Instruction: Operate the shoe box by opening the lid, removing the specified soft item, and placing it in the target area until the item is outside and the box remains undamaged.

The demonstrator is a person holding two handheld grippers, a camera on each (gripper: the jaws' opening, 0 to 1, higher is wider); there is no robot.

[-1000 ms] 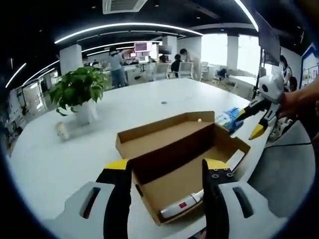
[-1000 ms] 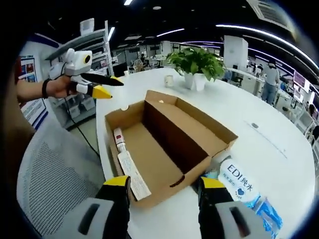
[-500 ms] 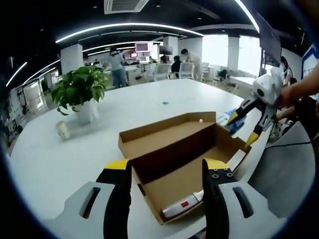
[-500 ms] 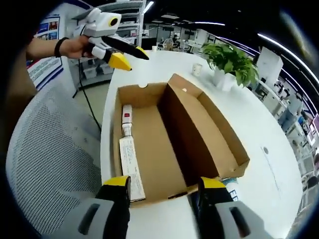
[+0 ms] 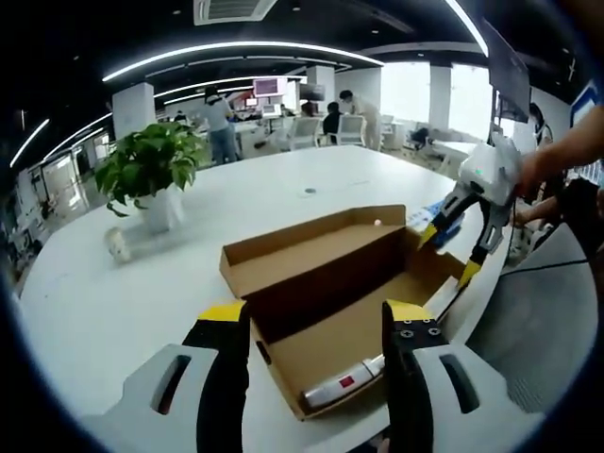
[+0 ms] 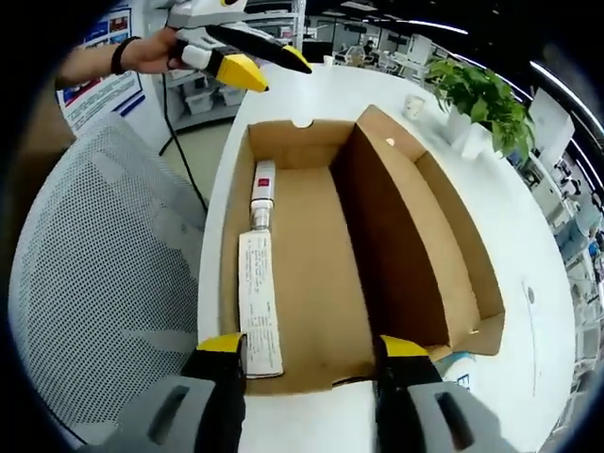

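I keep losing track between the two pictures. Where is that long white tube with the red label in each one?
Left gripper view: the white tube lies in the open cardboard box, at its near corner, low in the picture between the claw's two jaws.
Right gripper view: the white tube lies along the box's left wall, upper left of centre.
Shared landmark: the potted plant on the white table.

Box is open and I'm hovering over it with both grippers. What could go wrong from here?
The shoe box sits near the table edge beside the mesh chair; a nudge might tip it off. The open right gripper hangs over the front wall and could crush it. The blue pack is partly hidden behind the box.
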